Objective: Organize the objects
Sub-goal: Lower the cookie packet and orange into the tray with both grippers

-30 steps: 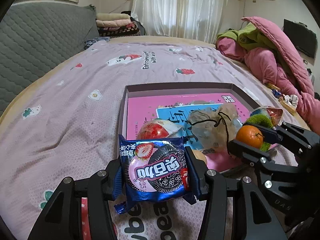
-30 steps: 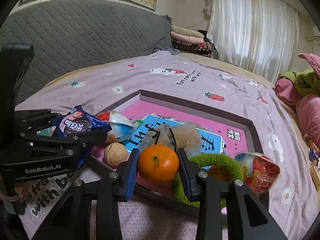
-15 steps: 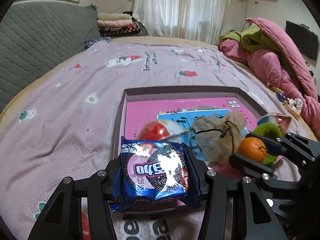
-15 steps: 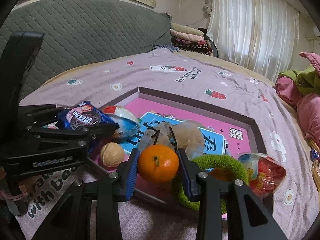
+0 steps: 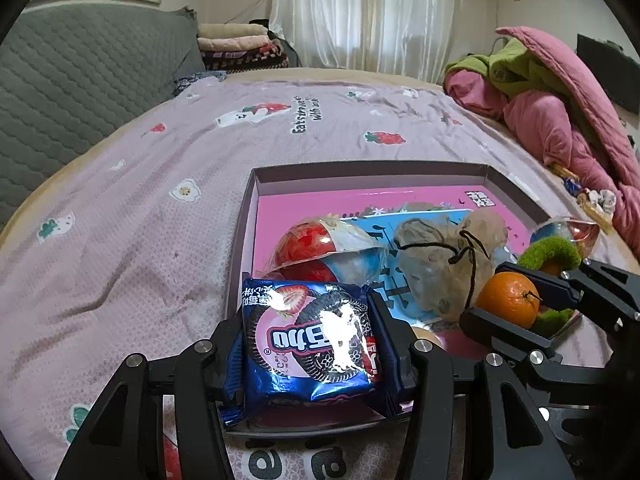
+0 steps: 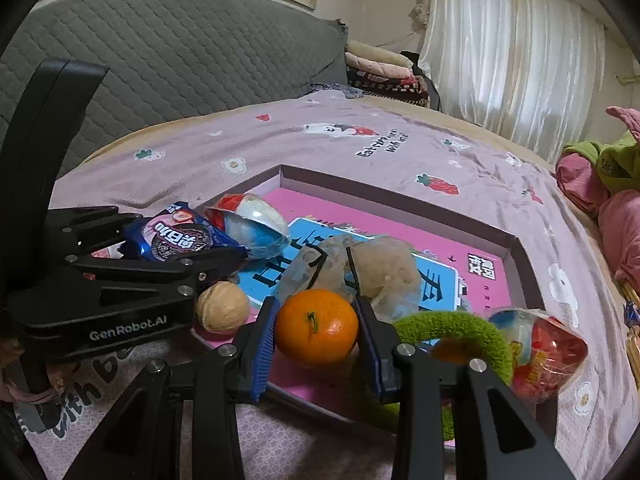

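left gripper (image 5: 308, 344): we have it clamped on the blue cookie packet (image 5: 310, 340), pads pressing both short sides, packet flat and facing up
cookie packet: we see it over the near left corner of the tray (image 5: 256, 184), not clear to us whether it touches the floor
right gripper (image 6: 316, 332): we have it closed on the orange (image 6: 316, 326), blue pads against both sides, stem facing the camera
orange: we see it just above the near edge of the tray, next to the green ring (image 6: 452, 330)
tray contents: we count a red-and-blue wrapped ball (image 5: 320, 242) behind the packet, a translucent drawstring pouch (image 5: 444, 256) mid-tray, a walnut (image 6: 222, 308) between the two grippers
green ring: lies across the tray's near right rim, second orange fruit partly hidden inside it
outside tray: a clear bag of red sweets (image 6: 540, 348) touches the ring, on the pink bedsheet (image 5: 120, 208)
bed: we see a pink and green quilt pile (image 5: 552, 108) at far right, well apart from the tray
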Motion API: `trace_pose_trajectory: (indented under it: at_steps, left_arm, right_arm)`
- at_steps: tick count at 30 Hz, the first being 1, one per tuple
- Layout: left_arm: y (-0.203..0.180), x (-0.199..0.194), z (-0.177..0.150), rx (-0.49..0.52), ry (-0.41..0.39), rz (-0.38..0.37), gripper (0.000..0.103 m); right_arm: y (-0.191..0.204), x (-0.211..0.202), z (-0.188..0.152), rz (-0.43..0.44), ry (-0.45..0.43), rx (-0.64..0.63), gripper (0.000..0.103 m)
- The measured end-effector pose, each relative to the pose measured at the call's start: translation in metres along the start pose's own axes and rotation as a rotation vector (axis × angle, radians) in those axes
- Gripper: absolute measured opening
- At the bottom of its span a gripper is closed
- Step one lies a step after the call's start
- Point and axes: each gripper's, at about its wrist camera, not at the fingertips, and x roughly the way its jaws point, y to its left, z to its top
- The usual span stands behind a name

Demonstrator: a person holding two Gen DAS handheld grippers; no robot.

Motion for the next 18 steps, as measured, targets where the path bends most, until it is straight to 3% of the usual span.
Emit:
trace_pose_trajectory:
  at_steps: [18]
  left_arm:
    - [-0.002, -0.001, -0.001, 0.014, 0.008, 0.025, 0.055]
  right_arm:
    - [-0.009, 0.011, 0.003, 0.025, 0.032, 0.041, 0.038]
